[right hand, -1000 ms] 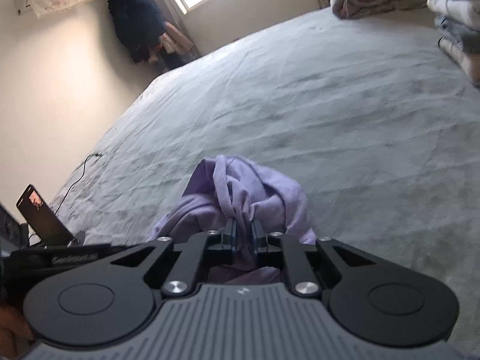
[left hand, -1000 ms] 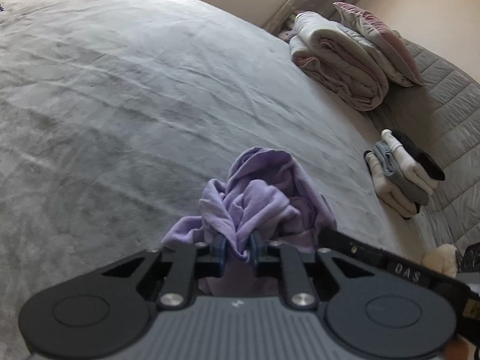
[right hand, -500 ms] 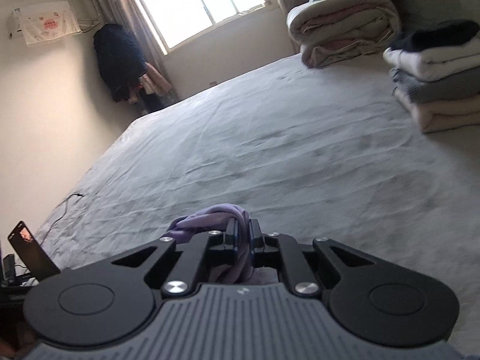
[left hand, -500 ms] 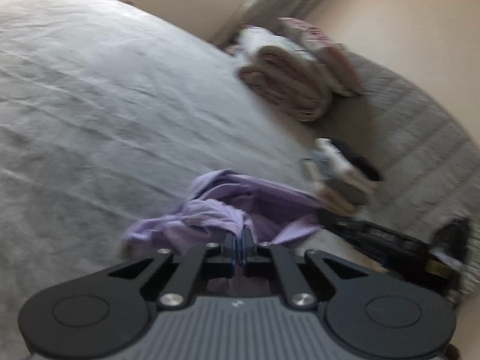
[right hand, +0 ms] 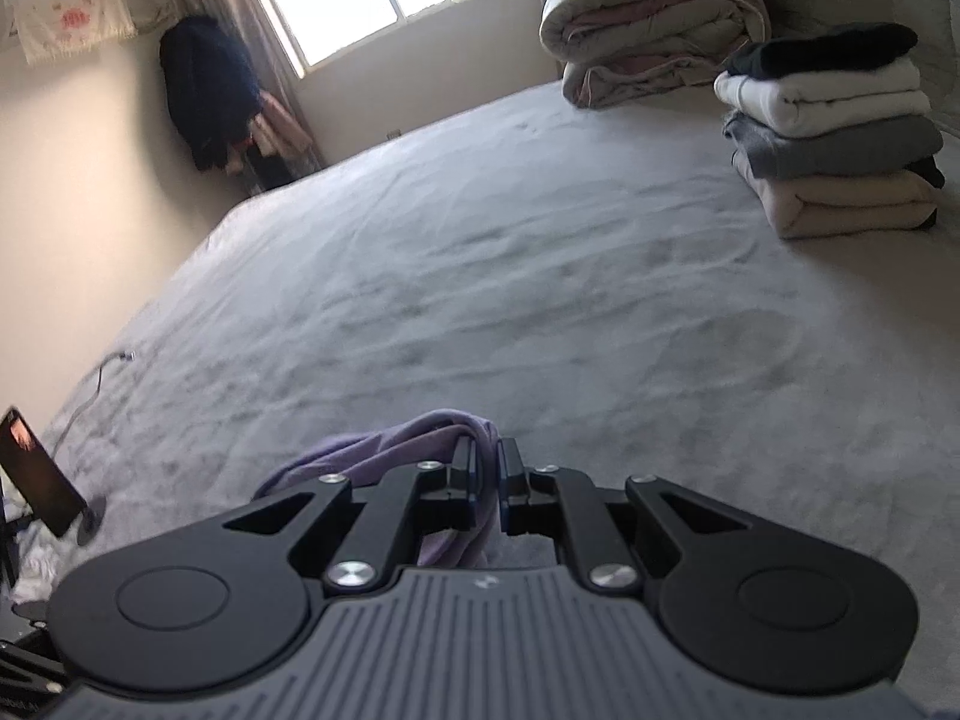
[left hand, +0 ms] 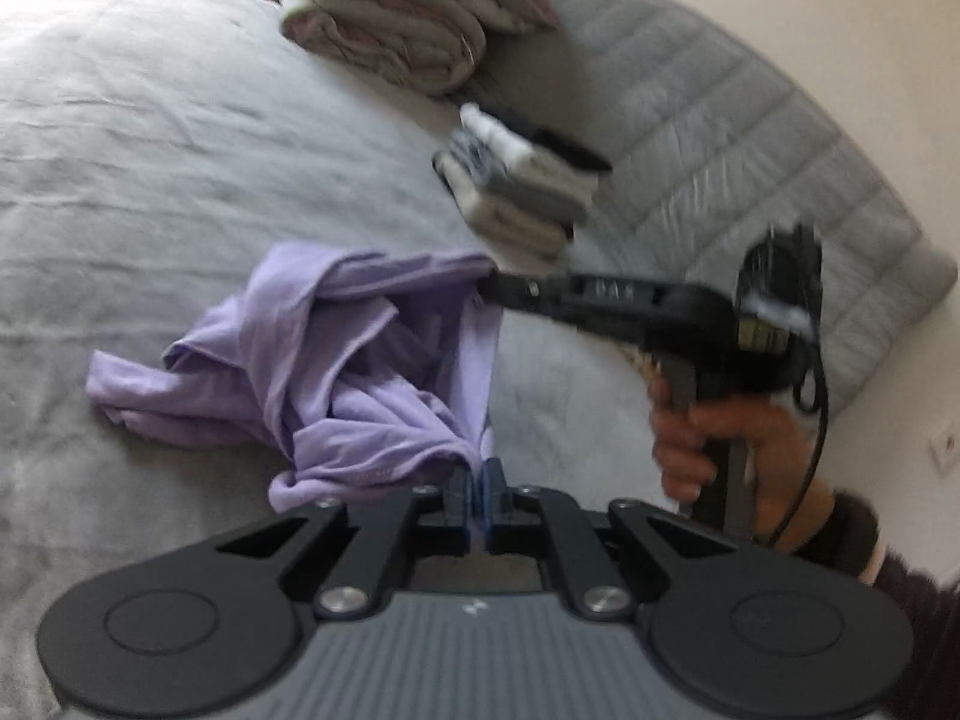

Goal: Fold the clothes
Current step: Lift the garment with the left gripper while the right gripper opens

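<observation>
A: Since the earlier frame the purple garment [left hand: 360,354] has been pulled out between the two grippers, so it's been stretched wider and less bunched.

B: Yep. The left gripper [left hand: 478,483] is seen pinched shut on a hem, and the right gripper [right hand: 489,477] is closed on another edge, with cloth draped through its fingers.

A: Where's the garment located?

B: Partly lifted, the rest is left trailing on the grey bed [right hand: 540,276]. A folded stack [right hand: 834,138] is seen near the headboard edge, beside rolled quilts [right hand: 654,30].
</observation>
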`<state>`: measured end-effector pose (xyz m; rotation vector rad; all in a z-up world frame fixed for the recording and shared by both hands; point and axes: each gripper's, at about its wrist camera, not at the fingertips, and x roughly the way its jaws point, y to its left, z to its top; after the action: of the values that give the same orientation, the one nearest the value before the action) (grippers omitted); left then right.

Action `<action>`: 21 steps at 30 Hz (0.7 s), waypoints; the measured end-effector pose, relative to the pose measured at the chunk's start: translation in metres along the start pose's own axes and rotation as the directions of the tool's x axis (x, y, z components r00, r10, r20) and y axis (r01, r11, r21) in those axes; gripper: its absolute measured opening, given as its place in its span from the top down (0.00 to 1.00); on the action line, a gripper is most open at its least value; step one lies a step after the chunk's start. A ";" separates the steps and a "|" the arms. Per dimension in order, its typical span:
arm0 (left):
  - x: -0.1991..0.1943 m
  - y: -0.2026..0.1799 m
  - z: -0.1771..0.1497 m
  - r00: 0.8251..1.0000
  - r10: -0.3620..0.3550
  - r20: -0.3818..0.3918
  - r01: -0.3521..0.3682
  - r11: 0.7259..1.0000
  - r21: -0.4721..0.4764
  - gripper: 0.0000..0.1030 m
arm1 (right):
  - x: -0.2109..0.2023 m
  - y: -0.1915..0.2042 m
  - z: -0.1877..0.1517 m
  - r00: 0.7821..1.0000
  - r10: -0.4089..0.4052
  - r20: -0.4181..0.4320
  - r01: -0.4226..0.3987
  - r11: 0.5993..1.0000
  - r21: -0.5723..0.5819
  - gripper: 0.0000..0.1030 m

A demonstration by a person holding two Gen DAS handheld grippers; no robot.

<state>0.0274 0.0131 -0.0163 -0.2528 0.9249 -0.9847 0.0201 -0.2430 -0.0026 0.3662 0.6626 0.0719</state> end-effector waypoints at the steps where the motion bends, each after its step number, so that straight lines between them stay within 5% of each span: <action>1: 0.003 0.000 0.000 1.000 0.005 -0.018 -0.005 1.000 0.010 0.97 | -0.001 0.000 -0.003 1.000 -0.001 -0.010 0.001 1.000 -0.005 0.90; 6: 0.002 0.005 -0.001 0.999 0.025 -0.039 -0.025 1.000 0.012 0.93 | -0.004 -0.006 -0.006 0.999 0.004 -0.035 -0.005 1.000 -0.009 0.84; 9: -0.004 0.011 0.003 0.999 0.051 -0.007 -0.051 0.999 -0.012 0.67 | -0.006 -0.007 -0.005 1.000 0.007 -0.027 -0.007 1.000 -0.003 0.84; 12: -0.010 0.017 0.007 0.995 0.094 0.035 -0.092 0.995 -0.041 0.59 | -0.008 -0.007 -0.004 1.000 0.009 -0.020 -0.009 1.000 0.007 0.78; 14: -0.014 0.021 0.009 0.990 0.123 0.062 -0.119 0.991 -0.062 0.56 | -0.008 -0.007 -0.003 1.000 0.011 -0.013 -0.010 1.000 0.017 0.66; 21: 0.008 0.036 0.017 0.961 0.269 0.061 -0.259 0.956 -0.136 0.58 | -0.004 0.006 -0.002 0.999 0.043 -0.012 -0.043 0.999 0.008 0.64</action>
<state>0.0640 0.0231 -0.0309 -0.2650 0.9232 -0.6654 0.0161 -0.2371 0.0005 0.3877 0.6674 0.1126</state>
